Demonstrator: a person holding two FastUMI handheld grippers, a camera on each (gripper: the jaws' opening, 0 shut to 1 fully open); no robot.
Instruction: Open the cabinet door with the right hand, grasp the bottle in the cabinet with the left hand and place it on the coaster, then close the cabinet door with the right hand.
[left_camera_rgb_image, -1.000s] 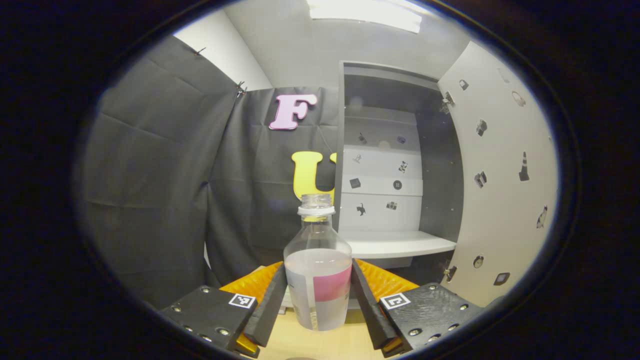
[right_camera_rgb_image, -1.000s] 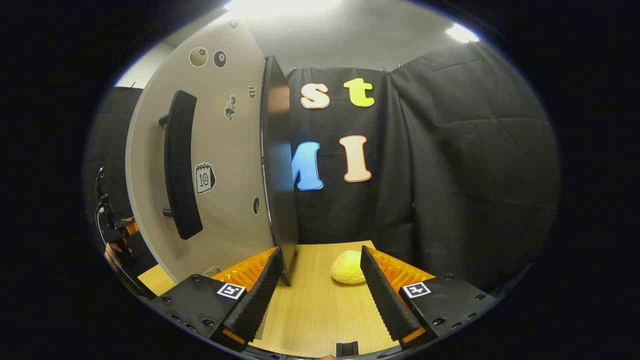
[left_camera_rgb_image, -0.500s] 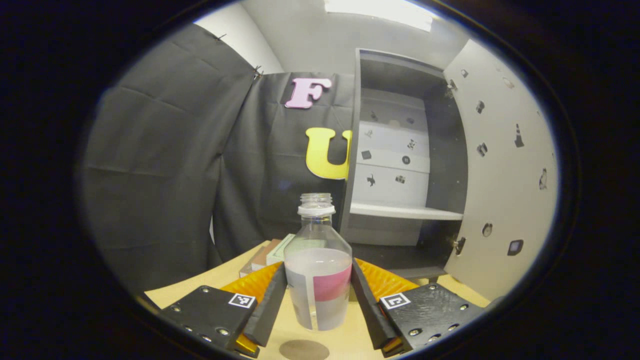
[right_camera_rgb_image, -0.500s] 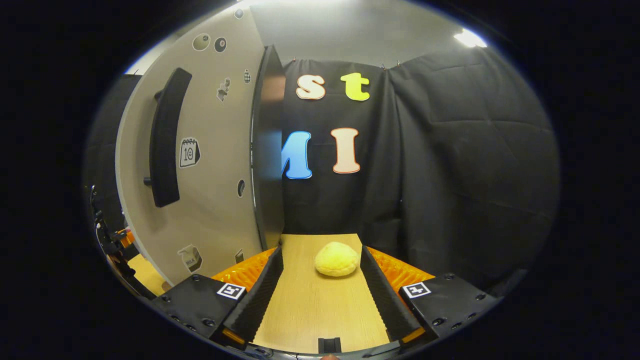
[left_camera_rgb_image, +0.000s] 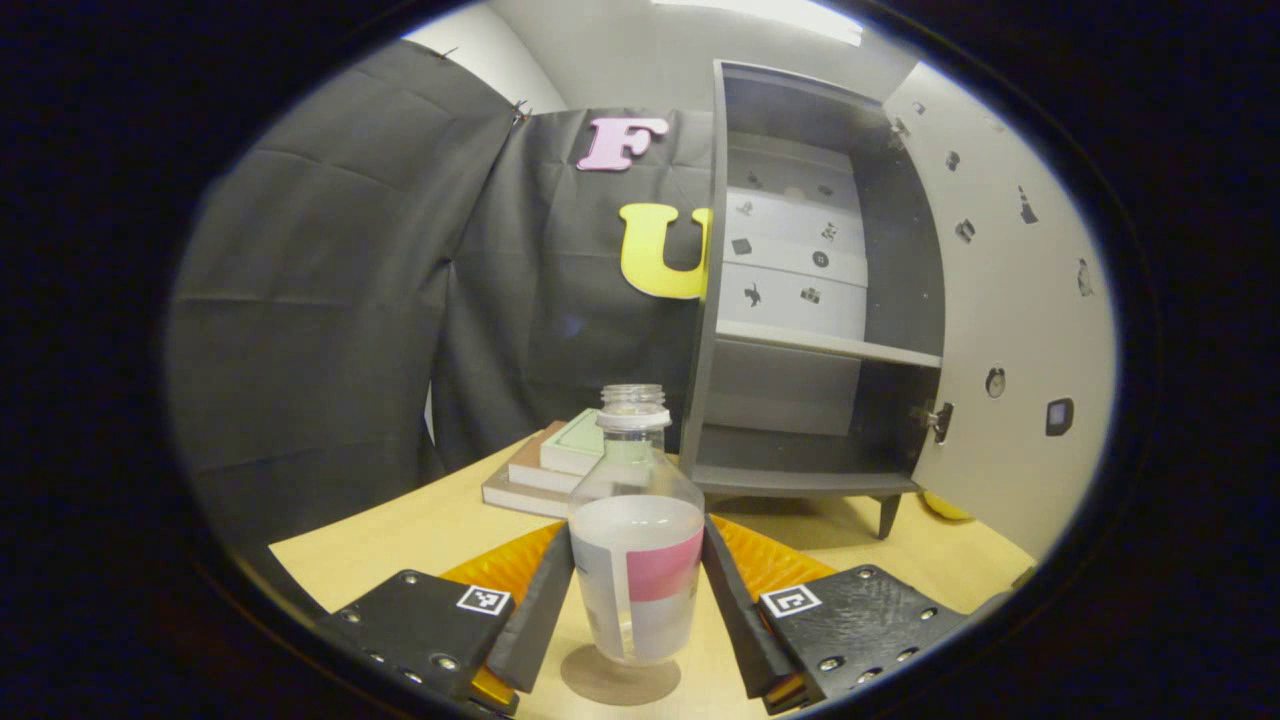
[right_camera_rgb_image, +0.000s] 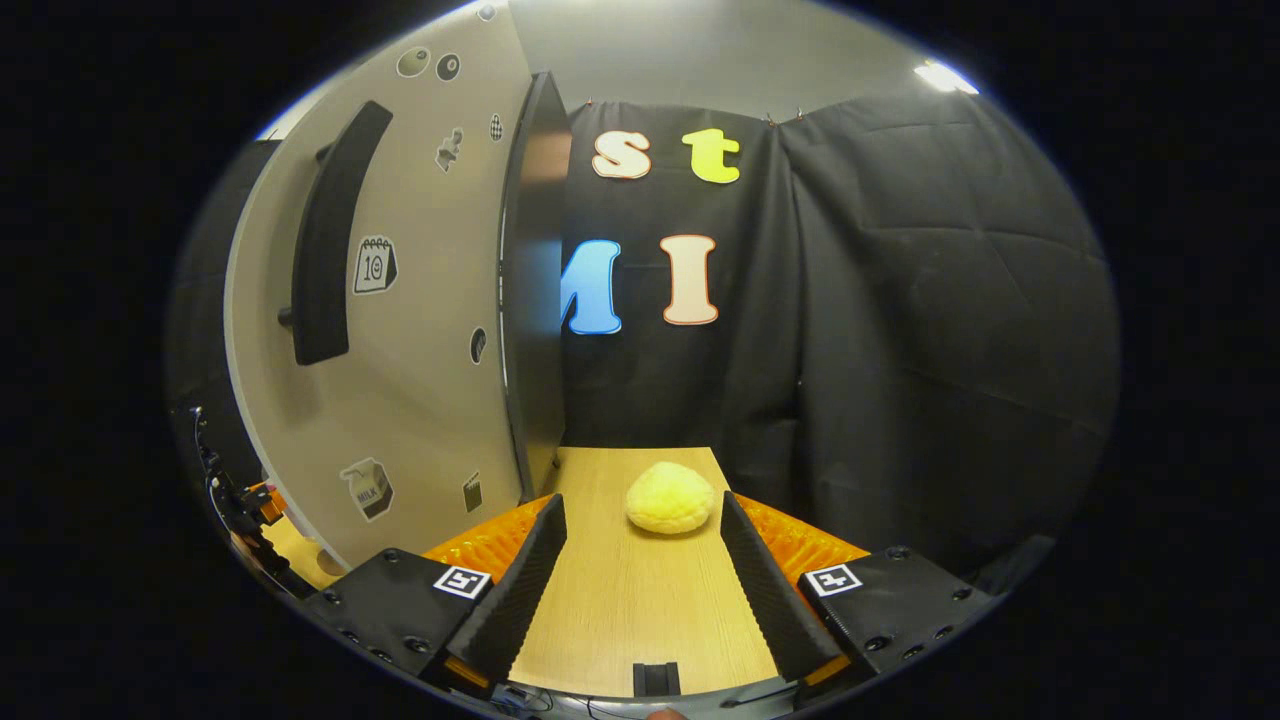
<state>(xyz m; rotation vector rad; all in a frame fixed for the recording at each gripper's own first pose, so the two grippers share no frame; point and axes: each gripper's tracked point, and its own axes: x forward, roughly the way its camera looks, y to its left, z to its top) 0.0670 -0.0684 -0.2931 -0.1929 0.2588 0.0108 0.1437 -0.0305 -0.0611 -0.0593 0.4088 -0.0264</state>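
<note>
The left gripper (left_camera_rgb_image: 637, 590) pinches the clear plastic bottle (left_camera_rgb_image: 635, 560) over the round brown coaster (left_camera_rgb_image: 620, 681). The right gripper (right_camera_rgb_image: 637, 570) is spread above the wooden worktop (right_camera_rgb_image: 630, 610), near the grey cabinet door (right_camera_rgb_image: 420, 330).

Bright ceiling lights (left_camera_rgb_image: 760, 15) — sharp, fisheye-warped edges.

Bottle (left_camera_rgb_image: 636, 560) above coaster (left_camera_rgb_image: 620, 678), books (left_camera_rgb_image: 545, 466) left of cabinet (left_camera_rgb_image: 800, 330) behind

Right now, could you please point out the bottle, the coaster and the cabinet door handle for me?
bottle (left_camera_rgb_image: 640, 560): left gripper view, on its labelled body between the fingers.
coaster (left_camera_rgb_image: 590, 684): left gripper view, on the bare rim beneath the bottle.
cabinet door handle (right_camera_rgb_image: 325, 240): right gripper view, on the middle of the bar.
</note>
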